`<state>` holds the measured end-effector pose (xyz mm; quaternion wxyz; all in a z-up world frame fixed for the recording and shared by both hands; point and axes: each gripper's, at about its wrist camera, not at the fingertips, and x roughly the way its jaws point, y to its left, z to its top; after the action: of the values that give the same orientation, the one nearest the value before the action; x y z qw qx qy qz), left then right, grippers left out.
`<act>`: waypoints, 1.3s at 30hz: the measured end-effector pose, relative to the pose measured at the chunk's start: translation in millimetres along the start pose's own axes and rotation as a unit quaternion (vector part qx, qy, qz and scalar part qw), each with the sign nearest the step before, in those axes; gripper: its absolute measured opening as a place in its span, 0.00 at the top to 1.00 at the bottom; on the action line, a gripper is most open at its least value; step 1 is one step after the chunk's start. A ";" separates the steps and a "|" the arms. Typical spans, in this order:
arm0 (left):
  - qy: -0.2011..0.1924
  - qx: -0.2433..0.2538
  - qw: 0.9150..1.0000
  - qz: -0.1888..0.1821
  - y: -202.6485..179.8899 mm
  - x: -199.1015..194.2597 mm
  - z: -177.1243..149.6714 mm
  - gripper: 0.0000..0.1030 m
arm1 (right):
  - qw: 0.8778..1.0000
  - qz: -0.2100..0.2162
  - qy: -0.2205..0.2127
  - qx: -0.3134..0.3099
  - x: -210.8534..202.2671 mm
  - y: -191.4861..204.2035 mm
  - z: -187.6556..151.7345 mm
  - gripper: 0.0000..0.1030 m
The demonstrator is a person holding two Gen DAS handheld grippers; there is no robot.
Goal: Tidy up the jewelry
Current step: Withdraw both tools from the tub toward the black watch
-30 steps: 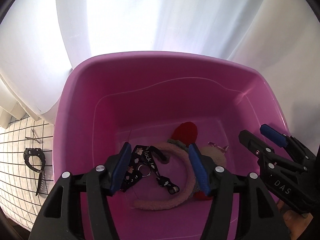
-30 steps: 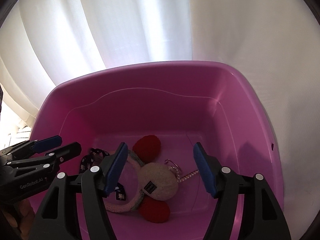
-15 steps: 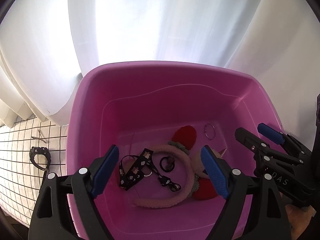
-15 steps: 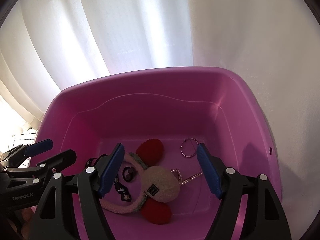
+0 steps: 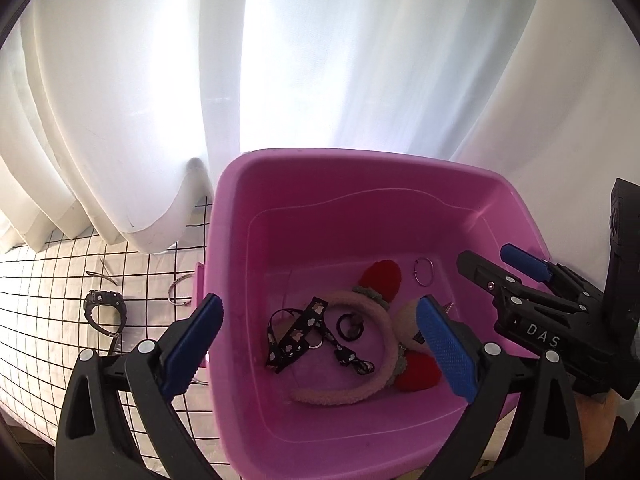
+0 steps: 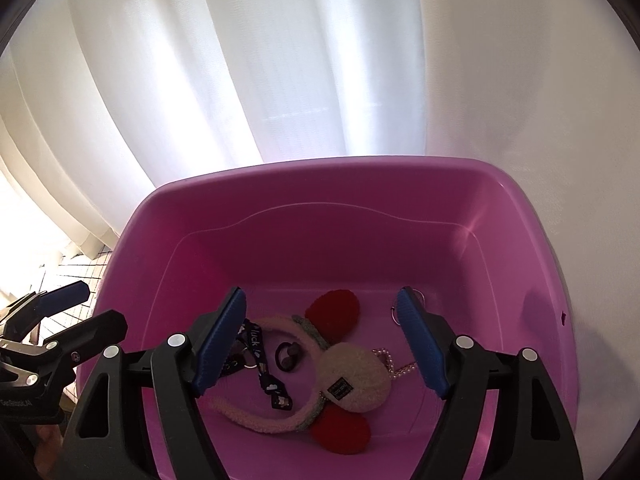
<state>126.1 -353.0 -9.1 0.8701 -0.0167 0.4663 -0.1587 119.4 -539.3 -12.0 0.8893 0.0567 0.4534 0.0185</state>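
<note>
A pink tub (image 5: 248, 216) (image 6: 520, 216) holds a fuzzy beige headband with red ears (image 5: 344, 394) (image 6: 352, 376), a black patterned lanyard (image 5: 296, 336) (image 6: 256, 350), a small black ring (image 5: 350, 326) (image 6: 287, 354), a silver hoop (image 5: 424, 272) and a pearl chain (image 6: 394, 368). My left gripper (image 5: 320, 344) is open and empty above the tub's left side. My right gripper (image 6: 320, 346) is open and empty above the tub; it also shows in the left wrist view (image 5: 504, 264). A black watch (image 5: 105, 312) and a silver bangle (image 5: 180, 292) lie on the cloth left of the tub.
A white cloth with a black grid (image 5: 48, 320) covers the surface left of the tub. White curtains (image 5: 280, 60) hang close behind the tub. A thin dark hair clip (image 5: 100, 276) lies on the cloth near the curtain.
Both grippers have pulled up and back from the tub and opened wider. A black ring and a silver hoop now lie in the tub. The left view has shifted left, showing more cloth.
</note>
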 end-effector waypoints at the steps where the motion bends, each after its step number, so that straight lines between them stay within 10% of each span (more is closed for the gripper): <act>1: -0.004 0.000 1.000 0.002 4.1 -4.9 -0.9 0.07 | 1.000 0.001 -0.002 -0.007 -1.0 5.4 1.5 0.28; 21: -0.071 -0.133 0.982 0.114 202.7 -98.2 -34.3 0.06 | 0.984 0.100 -0.024 -0.142 -5.7 208.5 11.9 0.28; 39: -0.012 -0.058 0.993 0.105 379.2 -59.4 -62.8 0.06 | 0.999 0.016 0.009 -0.043 31.6 307.7 -62.5 0.28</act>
<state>143.0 31.7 -63.8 0.8852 -0.0198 0.4631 -0.0392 93.2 -225.9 -37.7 0.8864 0.0259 0.4592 0.0526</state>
